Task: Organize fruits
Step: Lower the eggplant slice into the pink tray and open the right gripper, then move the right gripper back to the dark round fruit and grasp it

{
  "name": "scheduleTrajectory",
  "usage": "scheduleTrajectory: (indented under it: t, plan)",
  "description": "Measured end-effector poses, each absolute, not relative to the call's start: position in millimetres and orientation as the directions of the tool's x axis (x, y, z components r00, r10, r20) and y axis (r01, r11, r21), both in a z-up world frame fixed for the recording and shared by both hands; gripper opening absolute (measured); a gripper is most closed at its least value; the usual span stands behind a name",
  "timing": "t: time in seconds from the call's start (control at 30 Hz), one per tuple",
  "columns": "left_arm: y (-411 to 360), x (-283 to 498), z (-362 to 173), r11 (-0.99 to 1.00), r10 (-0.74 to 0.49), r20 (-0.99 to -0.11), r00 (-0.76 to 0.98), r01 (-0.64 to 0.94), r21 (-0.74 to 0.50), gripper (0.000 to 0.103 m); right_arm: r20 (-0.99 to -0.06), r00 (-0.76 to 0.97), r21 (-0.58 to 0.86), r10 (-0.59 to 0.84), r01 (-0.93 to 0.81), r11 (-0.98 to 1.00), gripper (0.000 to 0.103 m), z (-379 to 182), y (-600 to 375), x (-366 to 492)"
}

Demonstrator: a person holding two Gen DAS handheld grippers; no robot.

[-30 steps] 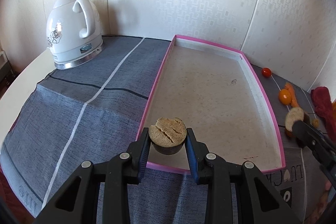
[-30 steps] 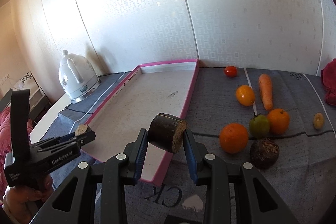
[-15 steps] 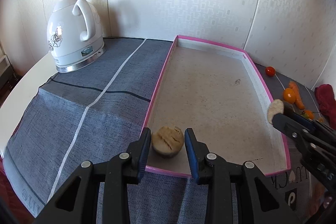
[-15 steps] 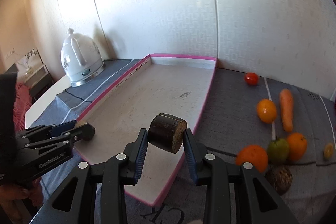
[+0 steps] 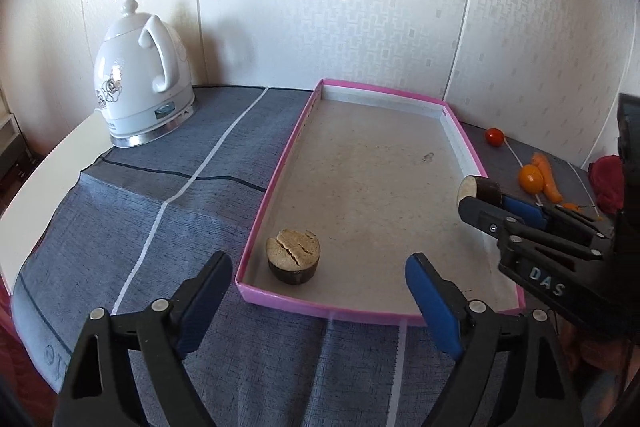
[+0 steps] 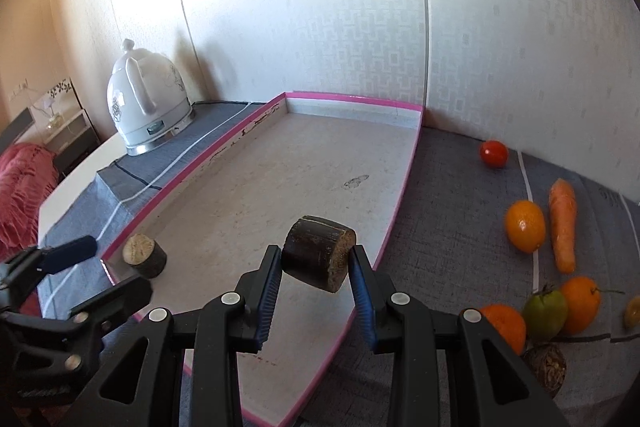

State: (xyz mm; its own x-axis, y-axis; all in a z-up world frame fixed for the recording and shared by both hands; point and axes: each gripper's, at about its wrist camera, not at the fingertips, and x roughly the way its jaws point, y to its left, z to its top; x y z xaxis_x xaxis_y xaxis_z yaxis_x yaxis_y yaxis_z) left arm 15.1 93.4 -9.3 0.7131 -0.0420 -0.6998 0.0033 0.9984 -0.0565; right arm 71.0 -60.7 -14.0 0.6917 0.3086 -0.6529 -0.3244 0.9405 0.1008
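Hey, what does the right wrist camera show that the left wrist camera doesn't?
Only the right wrist view shows the green fruit, the oranges beside it and the red bedding at far left. Only the left wrist view shows the cracked top of the placed chunk and the dark red cloth. Both show the pink tray, white kettle, tomato, carrot, the opening left gripper, and the right gripper clamping a dark chunk.
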Motion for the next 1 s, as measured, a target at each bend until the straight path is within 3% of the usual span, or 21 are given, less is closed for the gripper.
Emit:
scheduleTrajectory:
  t: [0.43,1.0]
  plan:
    - [94,12,-6,0.998,-0.055,-0.694,0.717,0.011,-0.068,0.095,-0.594,0.758,0.111,0.269,-0.254,0.961,0.041,-5,-79,67]
    - [74,12,-4,0.995,-0.103,-0.687,0.719,0.075,-0.071,0.096,-0.659,0.718,0.188,0.226,-0.134,0.973,0.042,-6,-108,36]
